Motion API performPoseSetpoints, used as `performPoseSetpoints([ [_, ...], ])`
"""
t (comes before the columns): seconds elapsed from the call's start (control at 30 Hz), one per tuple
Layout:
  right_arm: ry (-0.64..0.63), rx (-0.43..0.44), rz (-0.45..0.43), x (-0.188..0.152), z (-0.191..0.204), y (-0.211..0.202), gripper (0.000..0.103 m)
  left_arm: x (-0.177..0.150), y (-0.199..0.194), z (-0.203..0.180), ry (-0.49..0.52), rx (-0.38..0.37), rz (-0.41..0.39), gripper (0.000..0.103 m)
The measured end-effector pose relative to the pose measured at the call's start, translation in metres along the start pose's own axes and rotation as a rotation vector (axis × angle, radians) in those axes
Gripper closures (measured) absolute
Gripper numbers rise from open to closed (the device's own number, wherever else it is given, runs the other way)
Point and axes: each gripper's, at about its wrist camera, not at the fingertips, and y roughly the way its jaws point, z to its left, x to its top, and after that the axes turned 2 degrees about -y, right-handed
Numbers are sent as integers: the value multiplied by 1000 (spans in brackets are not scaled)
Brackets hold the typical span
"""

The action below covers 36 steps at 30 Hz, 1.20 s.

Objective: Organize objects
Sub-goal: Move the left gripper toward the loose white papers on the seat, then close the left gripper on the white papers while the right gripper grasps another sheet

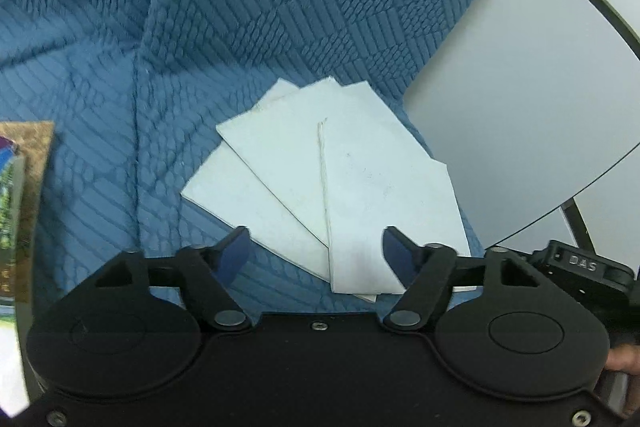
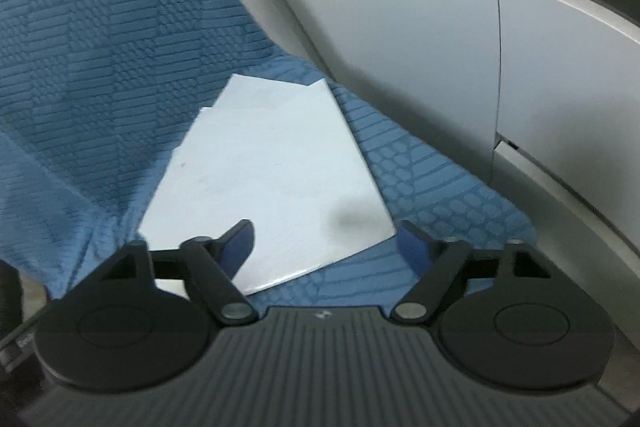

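Presently we hold both grippers, left (image 1: 316, 247) and right (image 2: 326, 239), open and empty over the fanned cards (image 1: 320, 179) on the blue cloth (image 1: 240, 7); presumably positioned to square them.

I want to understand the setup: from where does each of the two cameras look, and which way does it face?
Left wrist: sits on the left gripper, looks down along its open fingers at fanned white cards on the blue quilted cloth; a bit of hand shows.
Right wrist: sits on the right gripper, looks down at the cards; no hand visible.
Both share cards, cloth and grey panel.
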Motion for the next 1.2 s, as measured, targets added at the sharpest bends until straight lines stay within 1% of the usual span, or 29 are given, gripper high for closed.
performPoseSetpoints([
  [0.07,9,-21,10,4,-2,6,30,1,6,2,-14,-25,18,51],
  [0.13,25,-30,25,6,-6,12,30,0,14,5,-37,-43,43,58],
  [0.17,25,-35,29,7,-6,15,30,0,18,6,-46,-55,57,61],
  [0.23,18,-50,35,9,-6,19,31,-1,25,7,-58,-71,82,64],
  [0.33,0,-63,42,10,-4,24,31,-2,32,6,-71,-103,109,64],
  [0.37,-5,-60,46,10,-3,25,33,-2,35,6,-77,-113,119,64],
  [0.4,-7,-56,50,10,-2,26,38,-2,38,6,-85,-119,130,64],
  [0.47,-1,-54,65,9,-3,31,37,-3,43,8,-108,-130,143,64],
  [0.53,1,-53,55,10,-3,31,37,-4,45,9,-130,-147,140,64],
  [0.6,1,-53,54,11,-3,31,37,-5,47,10,-158,-178,159,64],
  [0.67,4,-51,55,12,-3,31,37,-4,48,14,-200,-203,166,59],
  [0.73,7,-48,52,13,-4,31,37,-3,48,21,-256,-234,172,57],
  [0.77,11,-45,52,13,-5,31,37,-2,48,26,-289,-257,177,56],
  [0.83,22,-40,50,13,-7,31,36,-1,49,40,-379,-327,199,56],
  [0.87,27,-39,48,13,-8,30,36,-2,51,49,-444,-384,222,56],
  [0.9,30,-44,45,13,-8,30,36,-3,55,58,-521,-454,244,60],
  [0.93,31,-51,43,13,-8,30,36,-5,60,66,-589,-526,273,69],
  [0.97,40,-46,42,13,-8,29,36,-8,64,69,-628,-570,293,72],
  [1.0,53,-40,40,13,-9,29,36,-9,66,70,-645,-586,301,72],
  [1.03,65,-35,38,13,-10,29,36,-10,66,68,-640,-571,295,72],
  [1.1,78,-29,38,14,-10,29,36,-12,67,65,-621,-527,285,78],
  [1.17,85,-27,37,13,-10,29,36,-13,70,64,-620,-502,290,92],
  [1.2,89,-23,38,13,-10,29,36,-13,71,64,-619,-486,286,95],
])
